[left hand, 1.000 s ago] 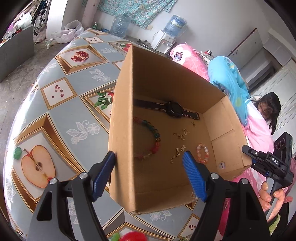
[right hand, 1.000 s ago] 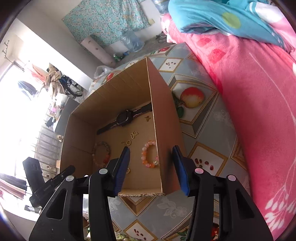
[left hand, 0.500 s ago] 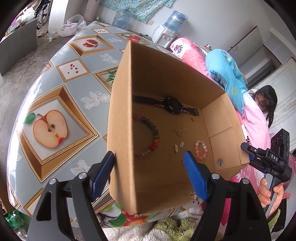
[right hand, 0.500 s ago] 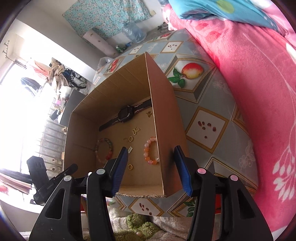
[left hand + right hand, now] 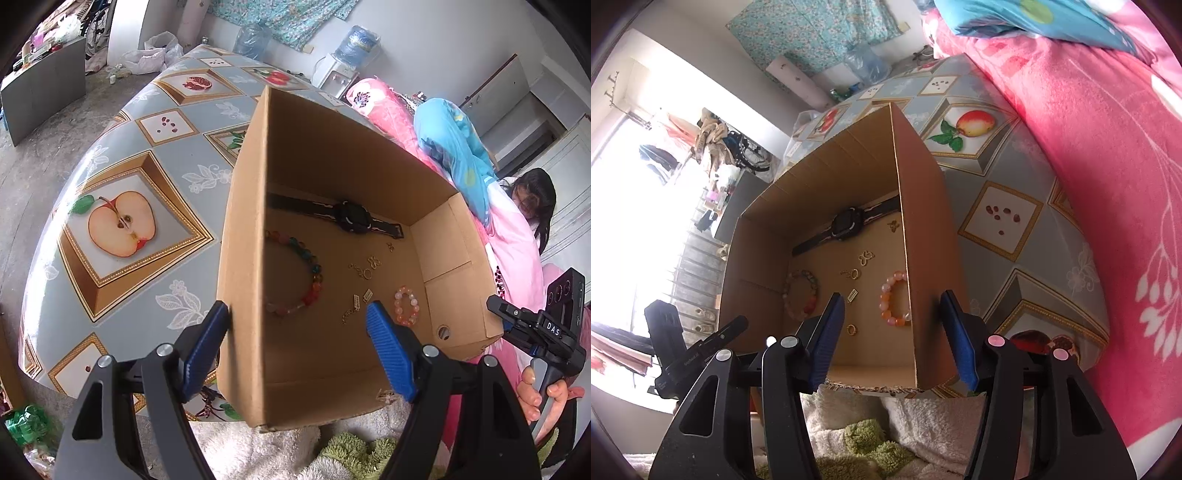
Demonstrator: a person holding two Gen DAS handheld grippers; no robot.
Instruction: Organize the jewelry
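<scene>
Both blue-padded grippers, left (image 5: 297, 332) and right (image 5: 892, 321), are straddling side walls of the open brown cardboard box (image 5: 243, 258) of jewelry, right's jaws just widening, neither pinching.

Left tongs (image 5: 297, 347) straddle the cardboard box (image 5: 240, 280) wall; inside lie a watch (image 5: 352, 218) and bracelets (image 5: 406, 306).
</scene>
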